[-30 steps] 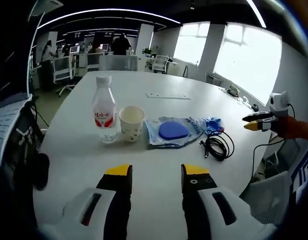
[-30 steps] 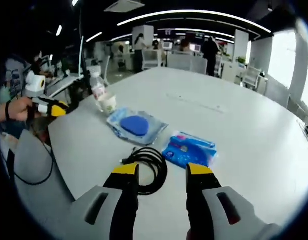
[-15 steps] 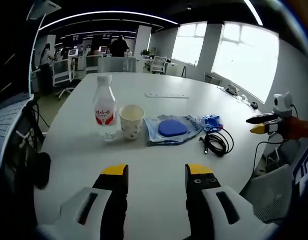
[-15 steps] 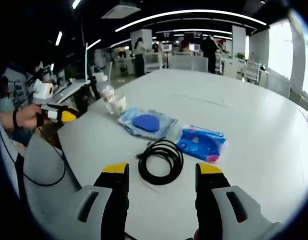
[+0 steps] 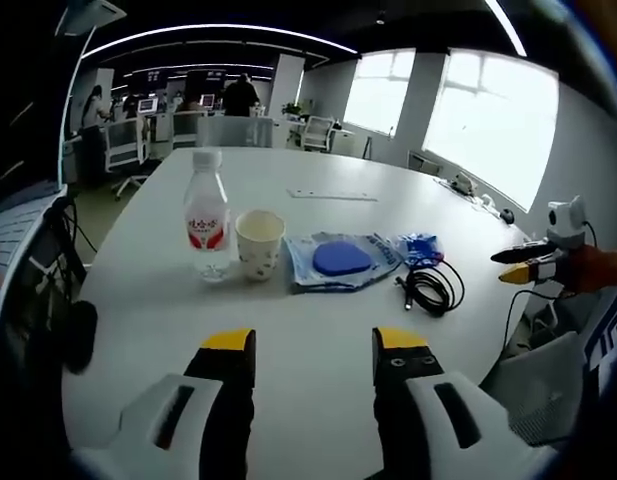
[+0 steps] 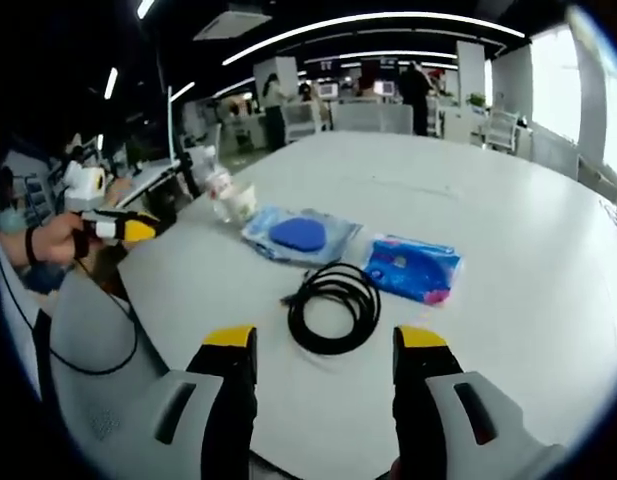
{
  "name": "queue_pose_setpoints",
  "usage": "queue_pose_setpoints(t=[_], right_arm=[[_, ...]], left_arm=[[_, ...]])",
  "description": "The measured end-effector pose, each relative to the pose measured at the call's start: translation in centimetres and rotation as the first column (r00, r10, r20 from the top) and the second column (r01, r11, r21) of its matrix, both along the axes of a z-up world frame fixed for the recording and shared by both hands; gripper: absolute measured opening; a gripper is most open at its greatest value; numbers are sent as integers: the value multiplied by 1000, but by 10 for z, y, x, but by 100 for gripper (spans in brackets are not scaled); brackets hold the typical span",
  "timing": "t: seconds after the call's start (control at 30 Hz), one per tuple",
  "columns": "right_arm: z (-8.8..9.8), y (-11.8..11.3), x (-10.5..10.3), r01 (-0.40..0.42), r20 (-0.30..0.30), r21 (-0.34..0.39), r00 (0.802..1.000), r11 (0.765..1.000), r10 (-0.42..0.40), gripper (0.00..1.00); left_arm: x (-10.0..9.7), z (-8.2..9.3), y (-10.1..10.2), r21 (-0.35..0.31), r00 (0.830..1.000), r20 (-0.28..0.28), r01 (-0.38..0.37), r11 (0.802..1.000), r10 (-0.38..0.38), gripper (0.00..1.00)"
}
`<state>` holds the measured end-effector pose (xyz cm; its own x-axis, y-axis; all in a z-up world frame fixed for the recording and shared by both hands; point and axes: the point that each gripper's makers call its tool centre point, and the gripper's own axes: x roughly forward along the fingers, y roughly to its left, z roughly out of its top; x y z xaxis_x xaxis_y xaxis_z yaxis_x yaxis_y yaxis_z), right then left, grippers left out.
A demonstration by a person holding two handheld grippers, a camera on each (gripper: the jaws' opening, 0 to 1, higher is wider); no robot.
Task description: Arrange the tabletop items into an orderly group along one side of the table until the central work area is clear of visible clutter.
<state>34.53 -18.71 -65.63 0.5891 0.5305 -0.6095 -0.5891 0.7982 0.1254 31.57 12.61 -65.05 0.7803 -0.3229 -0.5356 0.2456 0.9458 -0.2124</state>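
Bearing red label: water bottle (image 5: 208, 226)

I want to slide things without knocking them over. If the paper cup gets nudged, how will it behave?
The paper cup stands upright and open, seemingly empty, so it is probably light and apt to tip or skate. Its walls look thin, so they would likely crumple under a hard squeeze. It stands close beside the water bottle, so a push that way may bump it.

Bright windows (image 5: 488, 110) blow out with glare; ceiling strips glow, fisheye edges warp.
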Motion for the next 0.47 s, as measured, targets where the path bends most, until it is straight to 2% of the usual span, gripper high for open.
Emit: queue_pose_setpoints(t=[0.47], right_arm=[[-5,6,-11,-1,-19,2,1000,1000,1,53]], left_arm=[[-4,-2,-1,-12,1000,-6,-6,1000,6,47]])
